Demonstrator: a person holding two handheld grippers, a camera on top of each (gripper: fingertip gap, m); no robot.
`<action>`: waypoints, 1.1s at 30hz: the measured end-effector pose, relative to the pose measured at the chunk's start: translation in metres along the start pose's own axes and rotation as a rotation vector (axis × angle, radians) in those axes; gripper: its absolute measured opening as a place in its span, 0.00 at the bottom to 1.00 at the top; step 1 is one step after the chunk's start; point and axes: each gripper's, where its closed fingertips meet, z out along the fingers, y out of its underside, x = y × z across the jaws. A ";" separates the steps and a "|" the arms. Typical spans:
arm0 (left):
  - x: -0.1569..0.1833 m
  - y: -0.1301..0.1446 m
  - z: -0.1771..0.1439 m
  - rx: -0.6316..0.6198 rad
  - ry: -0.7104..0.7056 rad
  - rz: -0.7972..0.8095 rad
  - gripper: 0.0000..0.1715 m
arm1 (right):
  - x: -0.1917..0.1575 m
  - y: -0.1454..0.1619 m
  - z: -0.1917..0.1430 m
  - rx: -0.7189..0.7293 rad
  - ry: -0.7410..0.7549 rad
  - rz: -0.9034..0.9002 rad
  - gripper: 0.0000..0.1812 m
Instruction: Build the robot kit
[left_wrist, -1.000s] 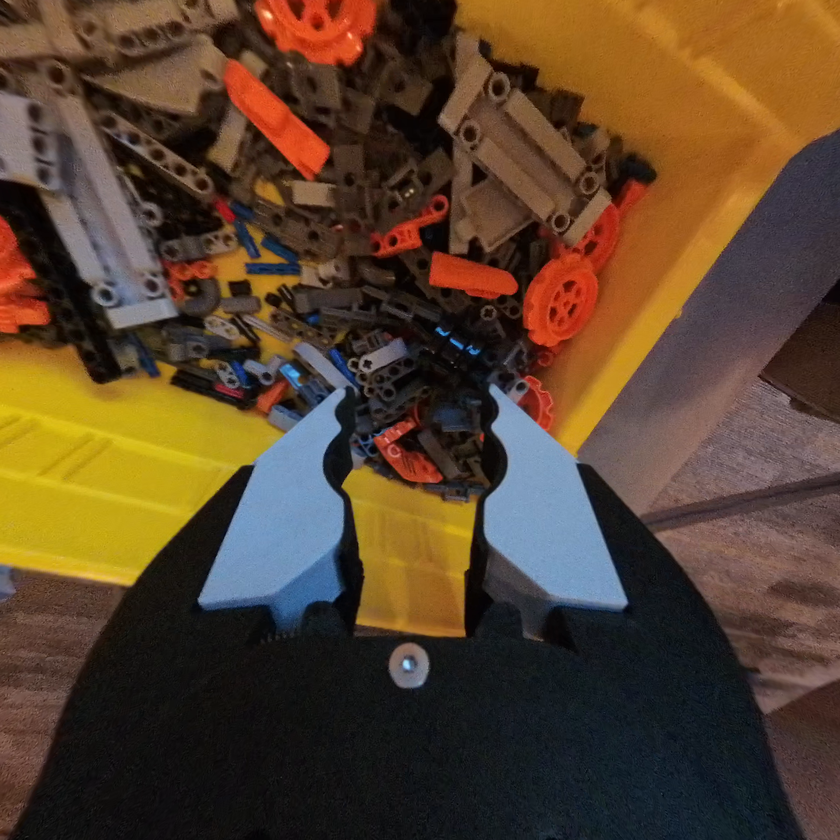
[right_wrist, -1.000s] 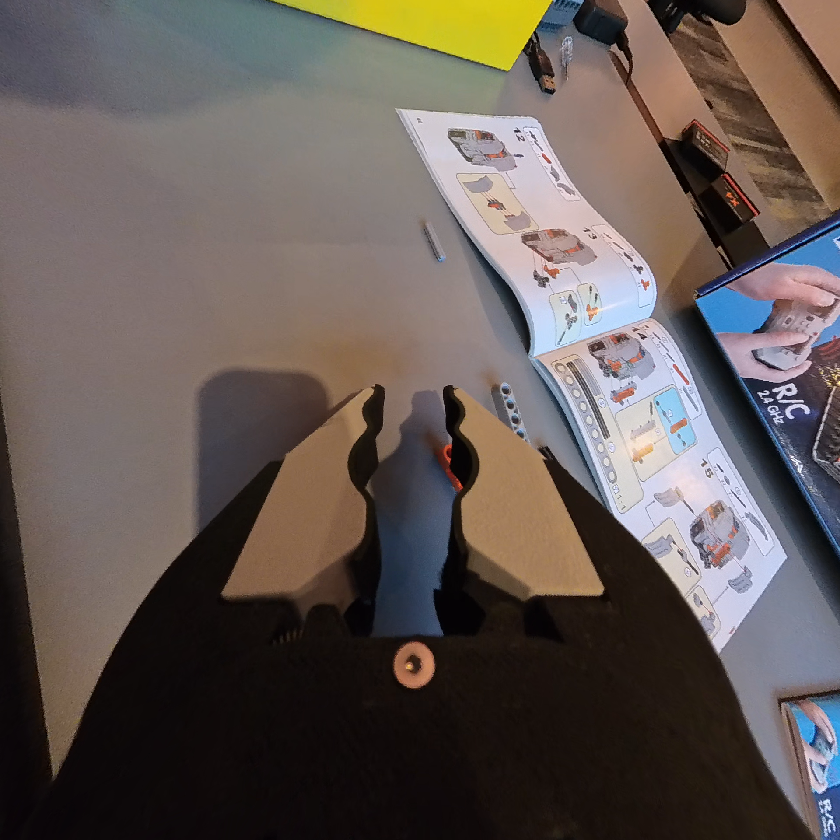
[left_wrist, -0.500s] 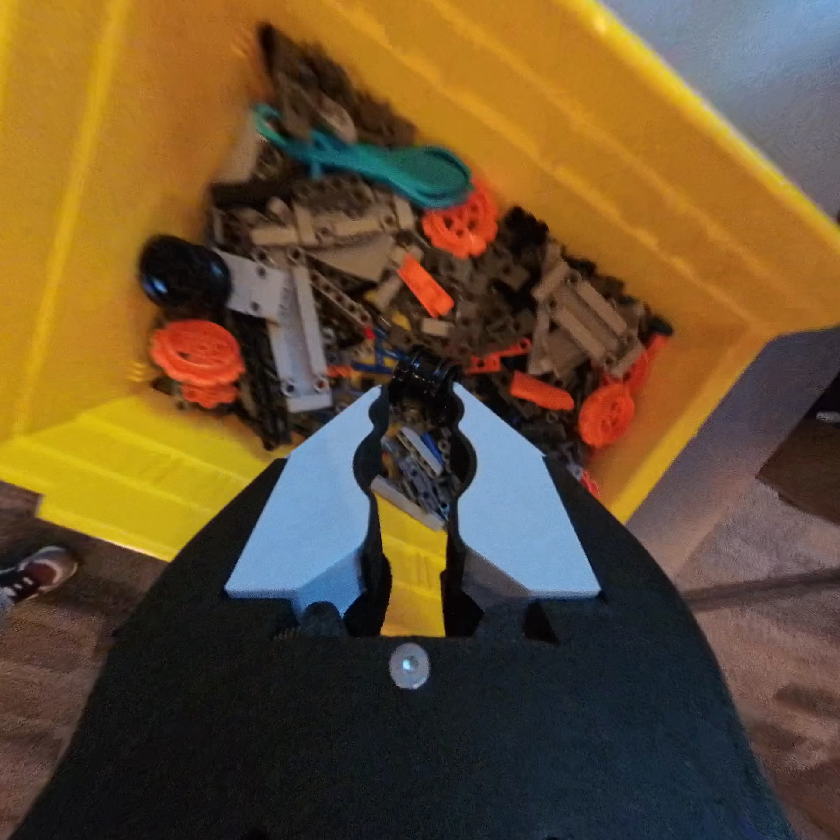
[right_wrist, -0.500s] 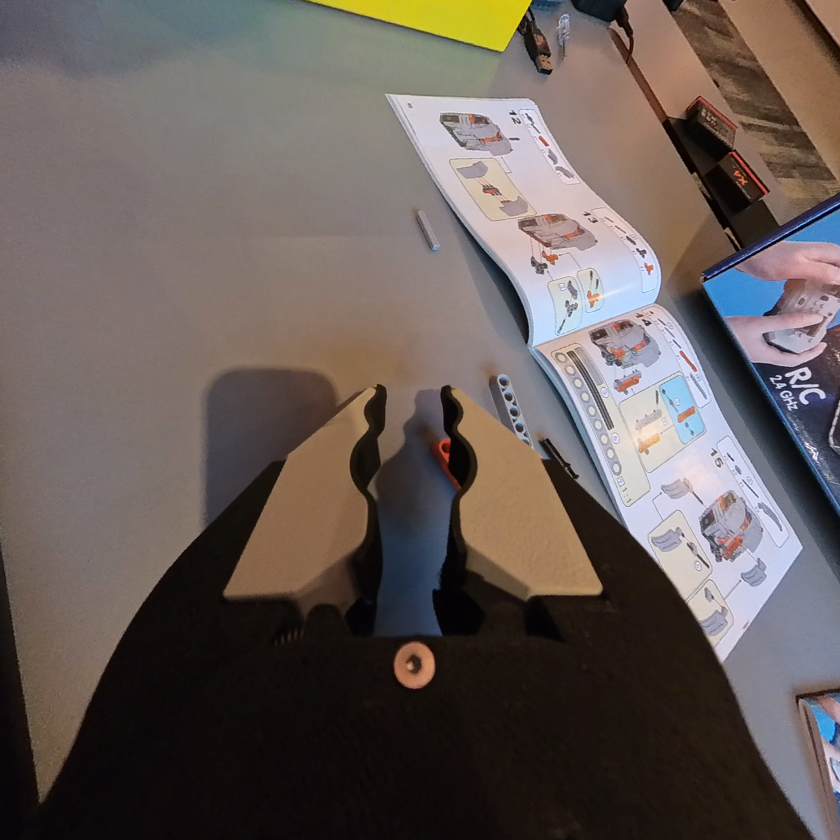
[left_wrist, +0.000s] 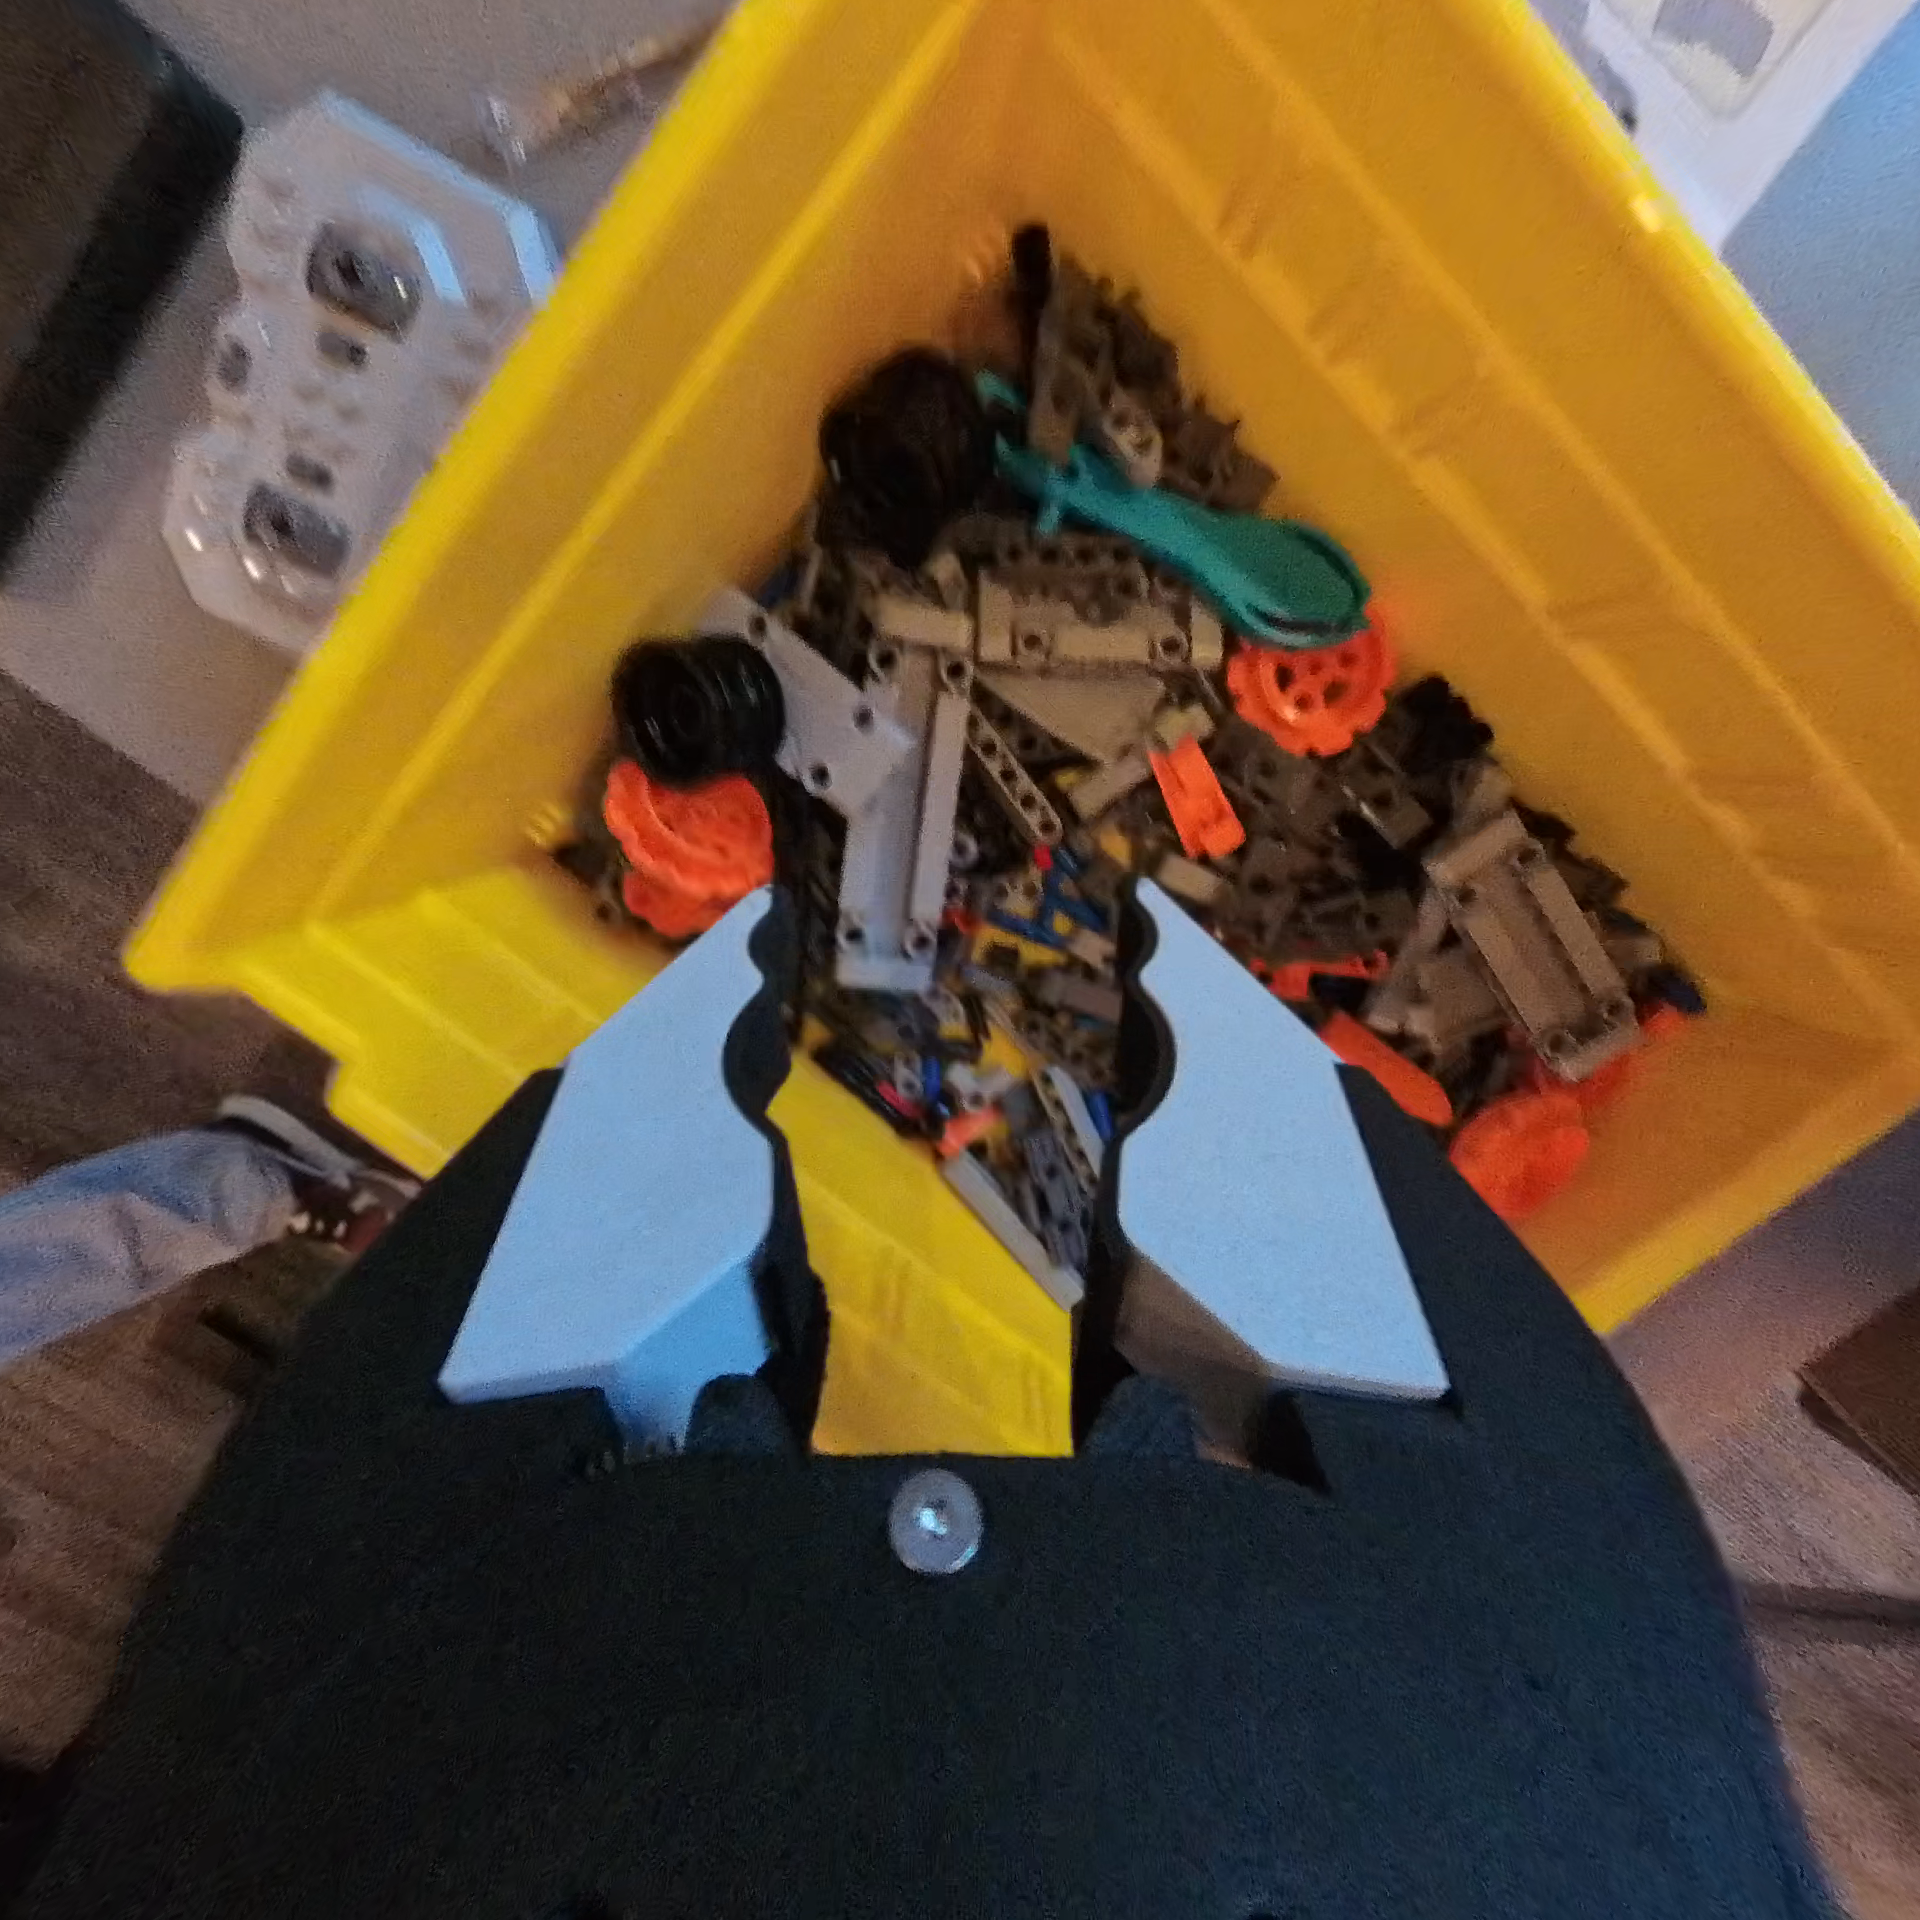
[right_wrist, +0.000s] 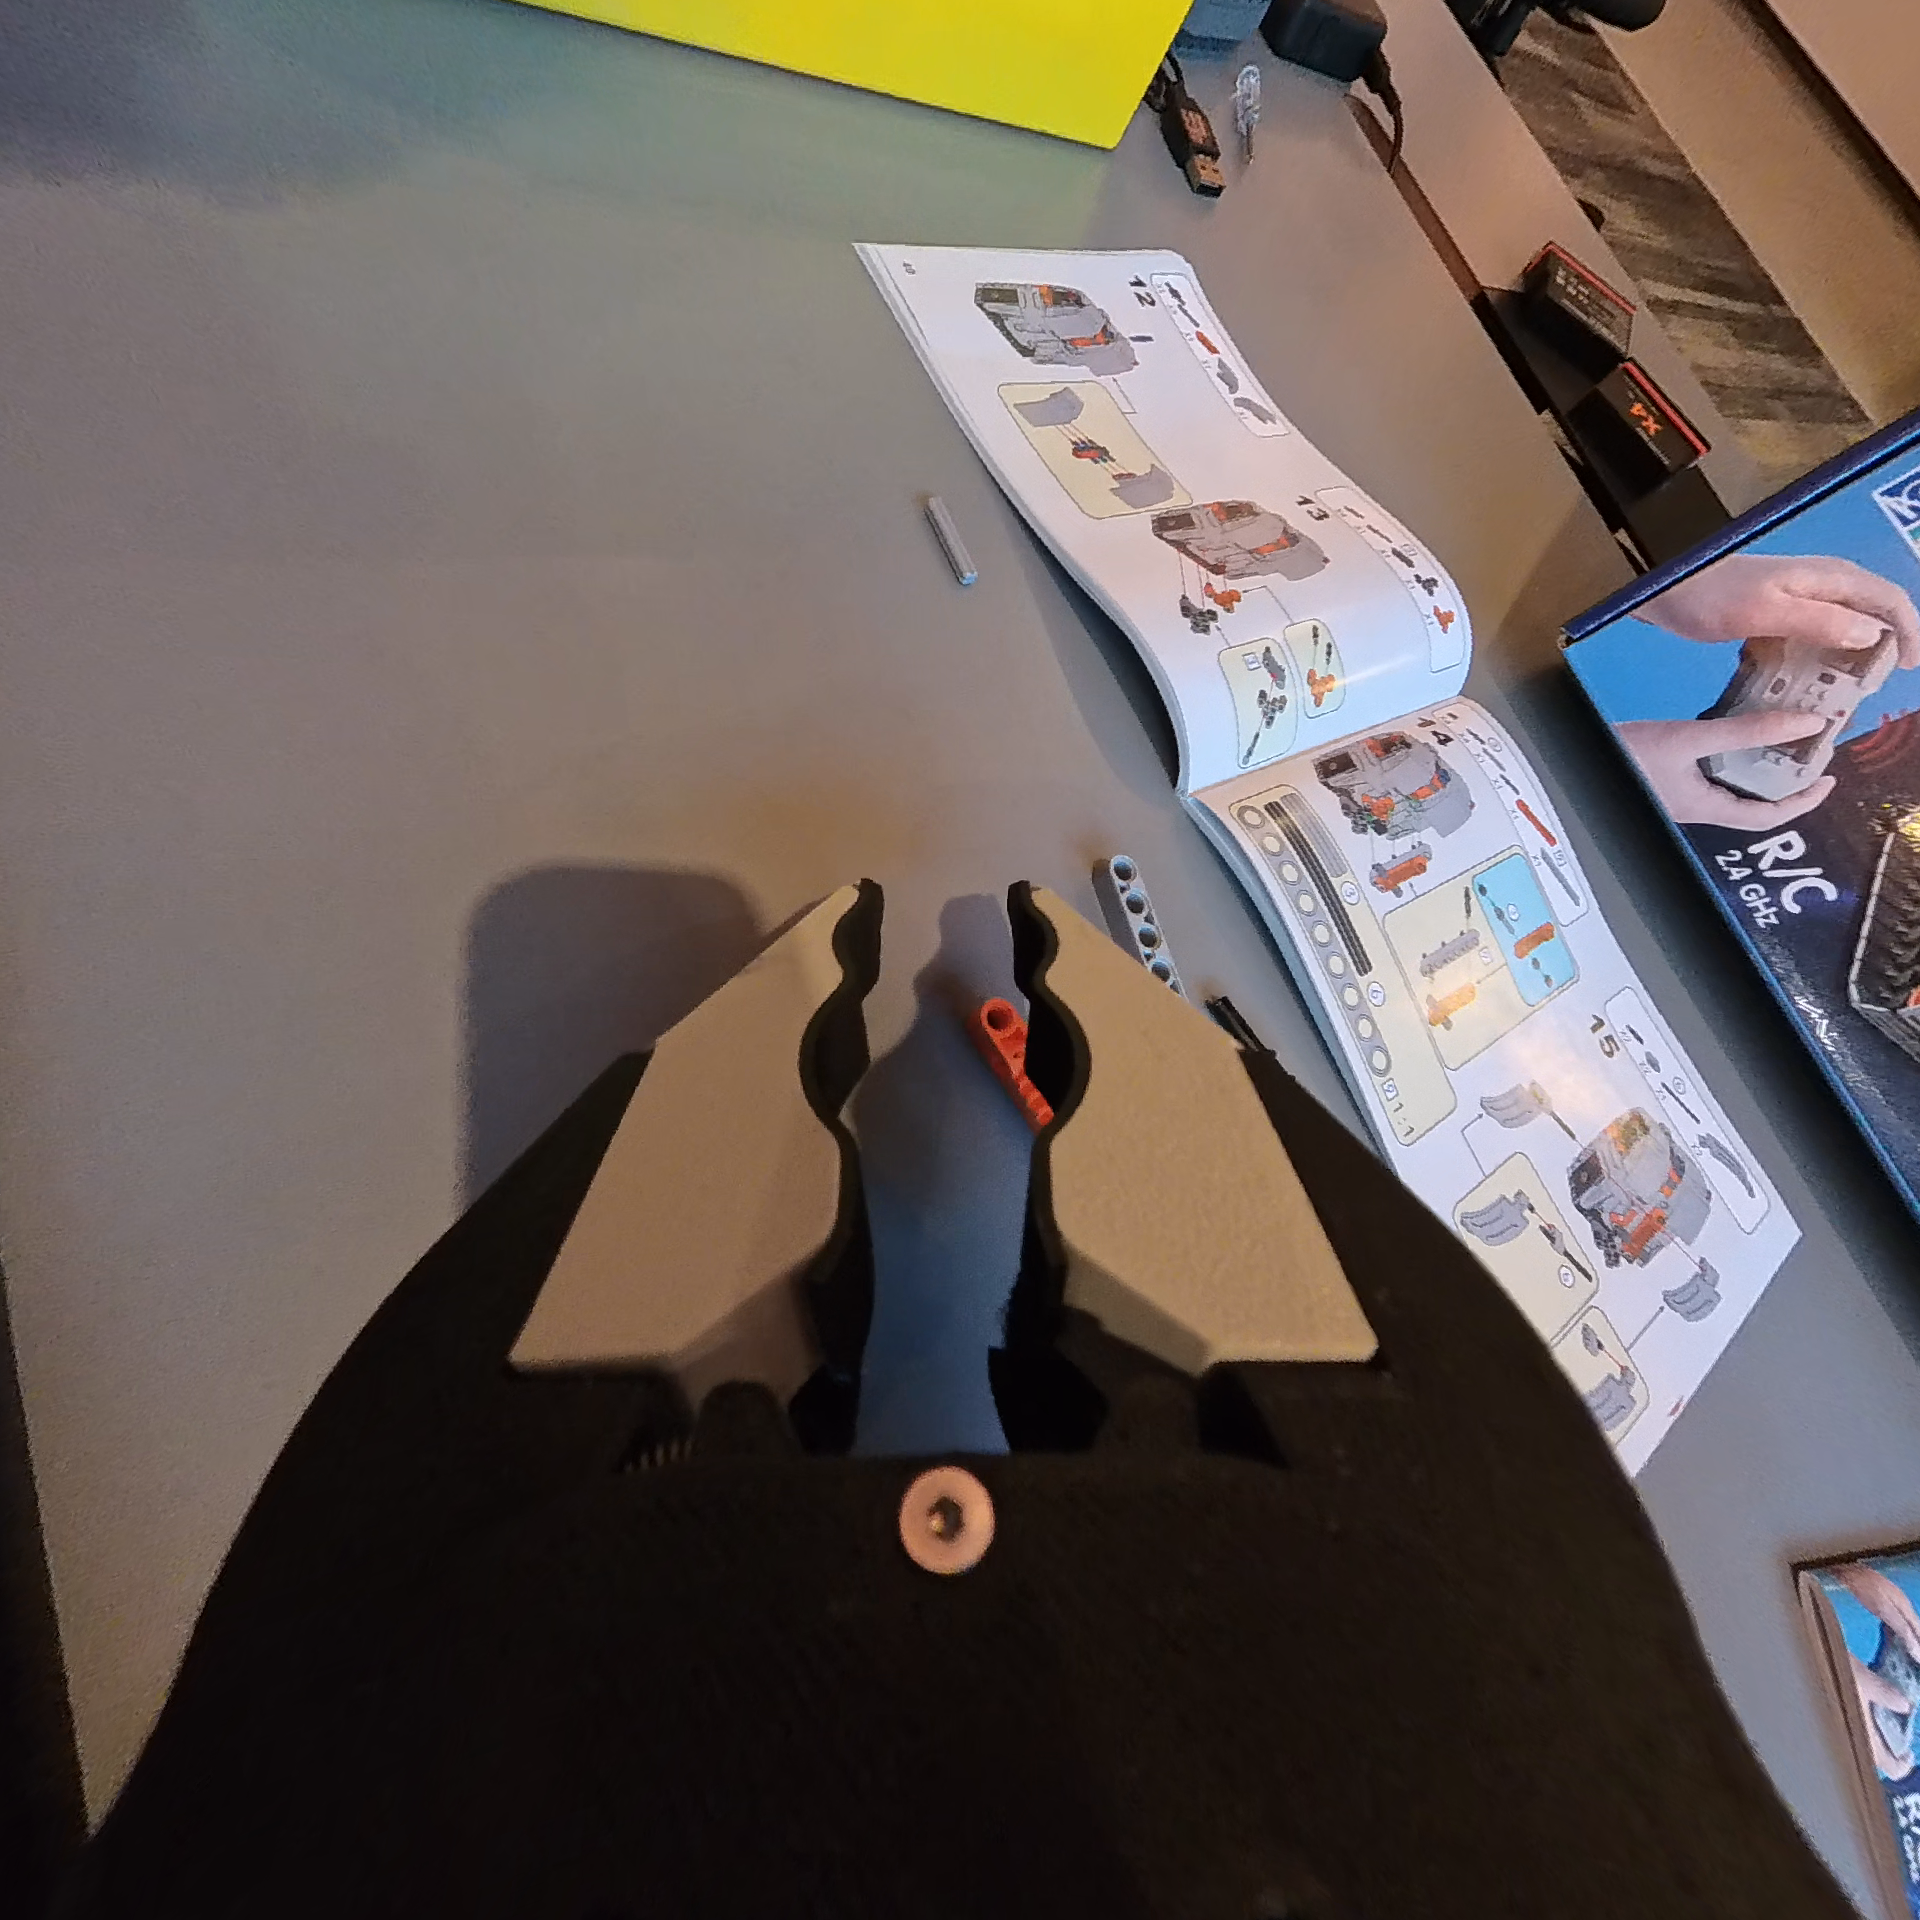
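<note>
Left gripper (left_wrist: 951, 909): jaws wide apart, nothing held; I have it above the yellow bin (left_wrist: 623, 499), pitched down at the brick pile (left_wrist: 1091, 831).
Right gripper (right_wrist: 943, 891): jaws parted a little, empty; I hold it low over the grey table (right_wrist: 416, 520).
Orange piece (right_wrist: 1006, 1055): on the table between the fingers, close to the right one; contact unclear.
Grey beam (right_wrist: 1138, 920): just right of the tip; manual (right_wrist: 1351, 727) beyond.
Risk: left view is blurred, so I'd likely misjudge any grab in that tangled pile.
</note>
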 end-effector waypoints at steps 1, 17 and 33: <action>0.009 0.016 -0.006 -0.031 0.012 -0.028 0.32 | 0.000 -0.001 0.000 0.002 0.001 -0.001 0.13; 0.060 0.090 0.020 -0.279 0.045 -0.083 0.17 | -0.001 0.000 0.001 -0.005 -0.003 -0.006 0.13; 0.002 -0.031 0.028 -0.043 0.037 -0.075 0.37 | -0.003 0.003 0.002 -0.019 -0.010 -0.010 0.12</action>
